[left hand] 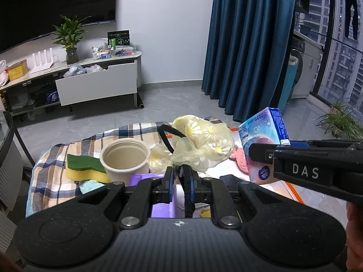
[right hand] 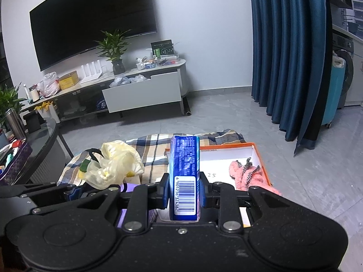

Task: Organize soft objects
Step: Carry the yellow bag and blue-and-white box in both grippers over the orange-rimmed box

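Left gripper (left hand: 179,172) had its fingers (left hand: 169,176) pinched nearly together on a sheer yellow daisy-print scrunchie (left hand: 202,145) with a black elastic loop (left hand: 169,136) hanging off it. It was held up above the plaid cloth (left hand: 68,158), just right of the paper cup (left hand: 124,158). The scrunchie looked very light, floppy and a bit slippery; a pinch on a bunched fold low on the fabric suited it better than the thin elastic, and the trailing loop could snag on the cup rim.

Right gripper (right hand: 184,190) had its fingers (right hand: 164,188) at a narrow gap, clamped on the flat sides of a blue tissue pack (right hand: 185,158) standing upright, barcode end near the camera. The pack likely was light and squashy with slick film wrap, so a grip across the broad faces near the middle looked right; squeezing harder would only dent it.

It sat at the near left edge of the orange-rimmed box (right hand: 261,156), where a pink fuzzy cloth (right hand: 245,176) already lay at the right. A green-and-yellow sponge (left hand: 86,167) rested on the cloth left of the cup.
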`<state>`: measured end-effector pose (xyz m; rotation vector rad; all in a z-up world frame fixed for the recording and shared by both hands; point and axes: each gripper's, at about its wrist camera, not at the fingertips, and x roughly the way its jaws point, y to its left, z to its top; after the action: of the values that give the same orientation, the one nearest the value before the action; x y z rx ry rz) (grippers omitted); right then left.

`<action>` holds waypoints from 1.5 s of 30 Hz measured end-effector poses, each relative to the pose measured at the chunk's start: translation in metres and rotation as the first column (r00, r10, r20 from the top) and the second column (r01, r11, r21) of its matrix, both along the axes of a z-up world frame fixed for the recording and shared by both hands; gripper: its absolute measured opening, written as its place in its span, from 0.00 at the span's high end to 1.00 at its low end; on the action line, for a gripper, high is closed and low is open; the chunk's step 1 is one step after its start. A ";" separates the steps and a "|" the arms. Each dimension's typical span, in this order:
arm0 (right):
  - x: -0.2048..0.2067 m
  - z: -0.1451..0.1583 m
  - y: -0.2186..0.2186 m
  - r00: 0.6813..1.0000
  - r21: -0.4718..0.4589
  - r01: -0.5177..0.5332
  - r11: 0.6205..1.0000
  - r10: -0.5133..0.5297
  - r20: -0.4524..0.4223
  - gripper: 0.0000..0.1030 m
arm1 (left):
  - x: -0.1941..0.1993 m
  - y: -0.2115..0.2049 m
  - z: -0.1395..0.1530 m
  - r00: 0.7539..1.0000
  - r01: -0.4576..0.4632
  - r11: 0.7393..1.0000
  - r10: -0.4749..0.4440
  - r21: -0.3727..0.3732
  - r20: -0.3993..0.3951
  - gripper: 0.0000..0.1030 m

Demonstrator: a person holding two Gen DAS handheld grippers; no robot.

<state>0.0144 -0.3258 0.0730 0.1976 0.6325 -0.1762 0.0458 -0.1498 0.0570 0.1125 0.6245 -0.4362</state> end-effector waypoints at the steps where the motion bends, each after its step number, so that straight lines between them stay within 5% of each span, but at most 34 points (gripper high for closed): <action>1: 0.000 0.000 -0.001 1.000 0.000 0.002 1.000 -0.002 0.000 0.70 | 0.000 -0.001 0.000 1.000 0.005 1.000 -0.005 0.001 0.000 0.85; 45: 0.014 -0.025 -0.079 0.993 0.034 0.103 0.994 -0.101 -0.052 0.70 | 0.020 -0.067 -0.028 0.990 0.127 0.991 -0.123 0.044 -0.072 0.85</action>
<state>0.0288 -0.4044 0.0478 0.2616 0.6768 -0.2693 0.0656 -0.2164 0.0291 0.1840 0.6985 -0.5482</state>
